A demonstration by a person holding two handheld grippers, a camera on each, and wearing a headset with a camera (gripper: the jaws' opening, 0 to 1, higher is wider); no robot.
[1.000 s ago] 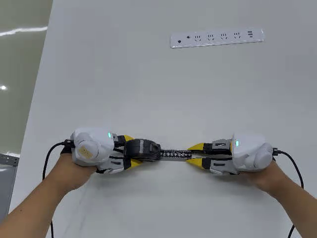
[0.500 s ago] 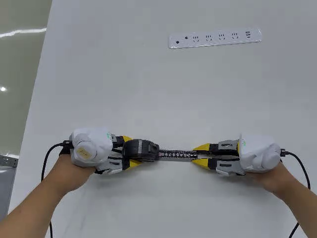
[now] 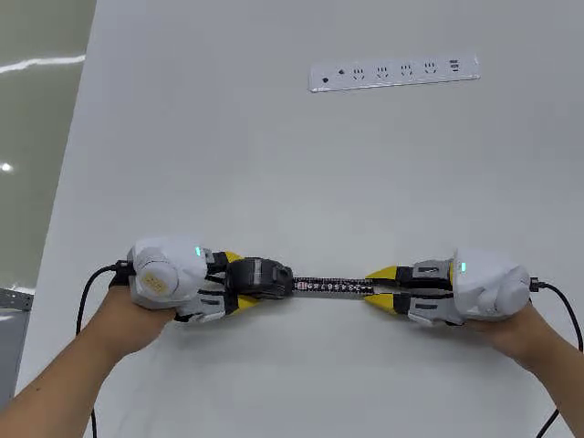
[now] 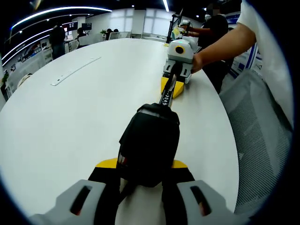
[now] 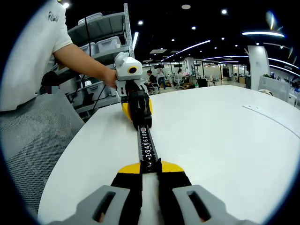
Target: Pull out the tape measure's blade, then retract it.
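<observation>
left gripper (image 3: 240, 279) clamps the black tape measure (image 3: 265, 276); right gripper (image 3: 376, 286) pinches its numbered blade (image 3: 330, 286), partly drawn out.

The tape measure (image 3: 260, 276) is coloured black. Its blade (image 3: 330, 286) is dark, and white numbers are printed along it; in the right gripper view a little red is seen among them. The left gripper (image 3: 245, 278) and the right gripper (image 3: 372, 286) are made white and grey, with yellow tips and black pads. A small green light is lit on each. The table (image 3: 274, 164) is white, and so is the power strip (image 3: 393, 72). The cable (image 3: 91, 283) is black.
</observation>
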